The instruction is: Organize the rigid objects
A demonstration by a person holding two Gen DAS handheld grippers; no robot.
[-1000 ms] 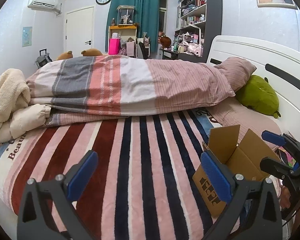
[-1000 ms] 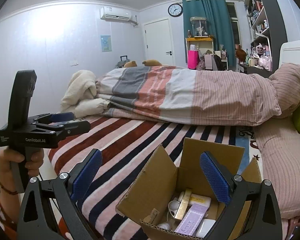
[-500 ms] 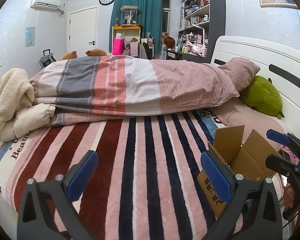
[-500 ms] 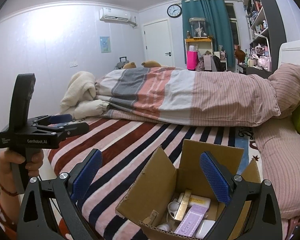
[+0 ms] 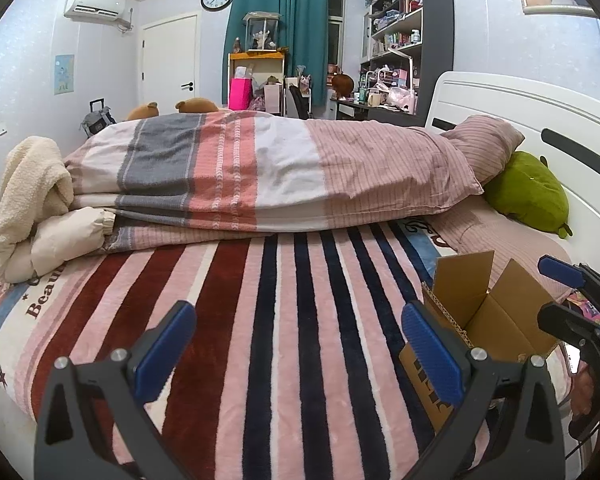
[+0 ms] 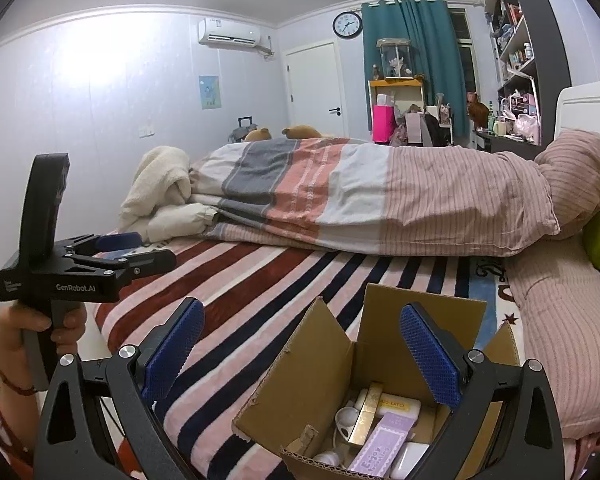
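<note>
Your brown cardboard box [image 6: 342, 376] sits upright on the striped blanket [image 5: 260, 320] near the bed's front edge, flaps splayed open, mouth facing up. Inside lie a lilac carton [image 6: 382, 444], a gold stick [image 6: 366, 414], a cream packet [image 6: 398, 405] and small white pieces, jumbled together. Your right gripper [image 6: 302, 354] hovers over the box, spread wide and empty; your left gripper [image 5: 300, 350] is likewise wide, above bare blanket beside the box.

My left gripper [image 6: 112, 250] is black, marked "GenRobot.AI" in white, with silver screws. Blue ridged pads [image 6: 430, 356] line my right gripper [image 6: 300, 354]. My hand [image 6: 40, 326] is bare-skinned.
</note>
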